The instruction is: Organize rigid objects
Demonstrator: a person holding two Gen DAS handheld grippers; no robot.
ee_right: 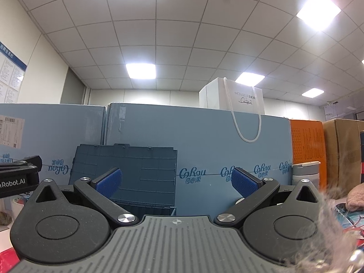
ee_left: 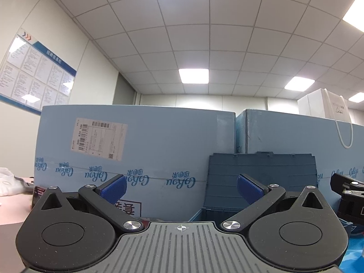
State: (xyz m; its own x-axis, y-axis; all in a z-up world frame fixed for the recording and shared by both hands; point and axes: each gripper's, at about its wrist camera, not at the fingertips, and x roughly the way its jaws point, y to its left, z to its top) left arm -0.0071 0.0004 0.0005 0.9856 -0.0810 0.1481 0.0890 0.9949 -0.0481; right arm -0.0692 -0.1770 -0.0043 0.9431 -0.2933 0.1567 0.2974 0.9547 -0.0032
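I am holding both claws low and nearly level, tipped slightly upward, so each camera takes in more ceiling than worktop. My left claw (ee_left: 181, 188) stands wide, its blue pads (ee_left: 113, 187) far apart with nothing between them. My right claw (ee_right: 177, 180) is equally wide and empty.

Straight ahead of the left claw, past its right pad, stands a dark blue plastic storage case (ee_left: 261, 173) with its ribbed lid raised upright. The lid leans against, or stands just before, a wall of light blue cartons (ee_left: 136, 150); I cannot tell whether they touch. From the right claw the same storage case (ee_right: 127, 170) sits ahead and to the left, behind the left pad. The case's open base is mostly hidden under the claw bodies.

The light blue cartons (ee_right: 216, 141) close off the whole far side ahead of both claws. A white paper bag (ee_right: 232, 95) sits on top of them, its cord handle hanging down the carton face. Right of the right claw stand an orange box (ee_right: 307, 145) and a brown cardboard box (ee_right: 341, 150), with a grey lidded cup (ee_right: 306, 173) near the right pad. Something pink and fuzzy (ee_right: 357, 198) lies at the far right. The two claws sit close beside each other, with open room above both.
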